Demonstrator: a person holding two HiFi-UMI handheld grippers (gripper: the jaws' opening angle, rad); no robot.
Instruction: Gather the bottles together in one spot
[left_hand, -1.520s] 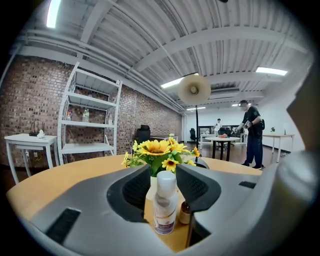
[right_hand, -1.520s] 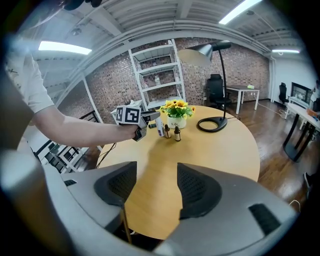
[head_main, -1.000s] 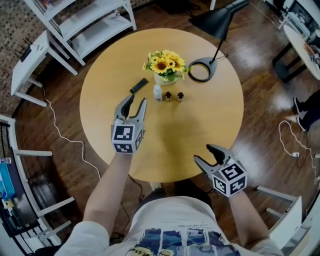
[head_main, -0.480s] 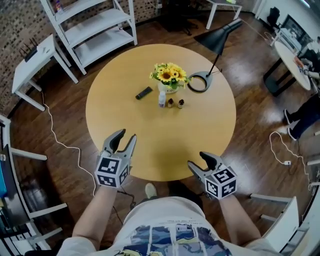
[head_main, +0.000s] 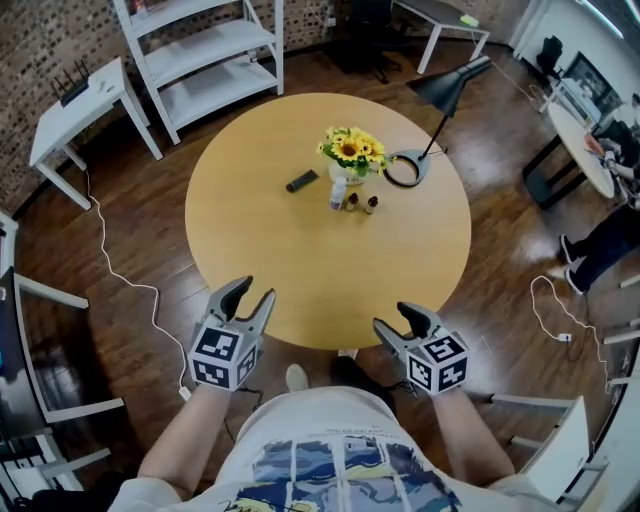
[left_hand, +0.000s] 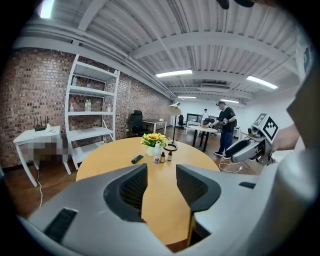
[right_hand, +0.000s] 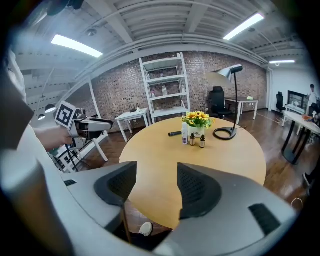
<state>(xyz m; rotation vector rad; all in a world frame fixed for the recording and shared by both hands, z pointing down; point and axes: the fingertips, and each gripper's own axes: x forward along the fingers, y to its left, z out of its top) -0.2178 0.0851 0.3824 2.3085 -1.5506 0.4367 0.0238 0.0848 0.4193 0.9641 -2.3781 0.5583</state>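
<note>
Bottles (head_main: 352, 200) stay grouped; the left tongs (head_main: 252, 292) have drawn back from them to the tabletop's (head_main: 270, 250) near rim.
All three stand in a tight row just beside the vase (head_main: 349, 168), on the far half, with the remote (head_main: 302, 181) near them. Gathering looks done, so the sound move is to keep clear and not nudge the row. Left tongs and right tongs (head_main: 395, 318) both hang part-spread and empty, touching nothing, well apart from the bottles.

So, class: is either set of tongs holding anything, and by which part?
Nothing is held: the left tongs and the right tongs are both open and empty, away from the bottles.
</note>
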